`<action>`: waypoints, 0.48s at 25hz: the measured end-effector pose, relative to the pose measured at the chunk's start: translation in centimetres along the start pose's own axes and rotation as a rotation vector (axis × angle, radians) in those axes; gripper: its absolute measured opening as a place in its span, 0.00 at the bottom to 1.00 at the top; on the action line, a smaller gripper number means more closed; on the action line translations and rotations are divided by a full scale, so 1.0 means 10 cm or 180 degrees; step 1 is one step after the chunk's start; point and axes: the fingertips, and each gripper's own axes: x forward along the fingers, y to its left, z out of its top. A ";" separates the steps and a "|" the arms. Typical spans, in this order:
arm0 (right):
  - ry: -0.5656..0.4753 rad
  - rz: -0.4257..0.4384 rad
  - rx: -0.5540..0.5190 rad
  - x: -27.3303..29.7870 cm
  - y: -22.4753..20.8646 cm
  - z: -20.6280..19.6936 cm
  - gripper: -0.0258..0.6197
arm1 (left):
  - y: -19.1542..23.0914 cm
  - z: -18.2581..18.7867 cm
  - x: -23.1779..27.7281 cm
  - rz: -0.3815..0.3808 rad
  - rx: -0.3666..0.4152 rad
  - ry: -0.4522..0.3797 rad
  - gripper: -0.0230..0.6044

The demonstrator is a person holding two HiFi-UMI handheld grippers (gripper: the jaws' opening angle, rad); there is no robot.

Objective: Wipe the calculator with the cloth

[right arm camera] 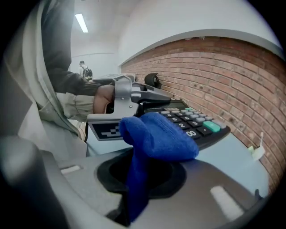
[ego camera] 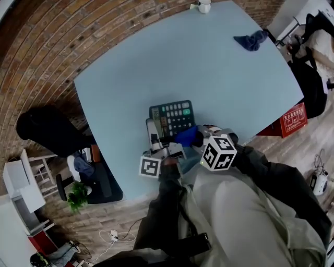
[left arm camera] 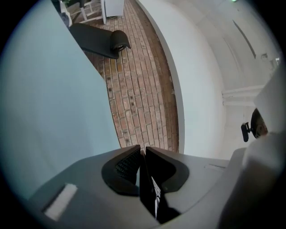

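Note:
The dark calculator point(ego camera: 173, 117) is at the near middle of the light blue table point(ego camera: 130, 83). My left gripper point(ego camera: 155, 140) is shut on its near left edge; in the left gripper view the thin dark calculator body point(left arm camera: 147, 192) stands edge-on between the closed jaws of that gripper point(left arm camera: 143, 150). My right gripper point(ego camera: 197, 140) is shut on a bright blue cloth point(ego camera: 187, 136). In the right gripper view the cloth point(right arm camera: 156, 134) bulges out of the right gripper point(right arm camera: 139, 174) and hangs just over the near keys of the calculator point(right arm camera: 196, 121). The left gripper point(right arm camera: 134, 96) shows behind it.
A second, darker blue cloth point(ego camera: 251, 40) lies at the table's far right corner. A white cup point(ego camera: 204, 5) stands at the far edge. Brick floor point(ego camera: 47, 62) surrounds the table, with a dark bag point(ego camera: 49, 130) and a small plant point(ego camera: 78, 194) to the left.

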 end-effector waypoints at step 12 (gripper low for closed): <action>0.0661 -0.0173 0.0299 0.26 -0.52 -1.11 0.13 | 0.65 -0.19 0.20 0.0105 0.0061 0.0532 0.10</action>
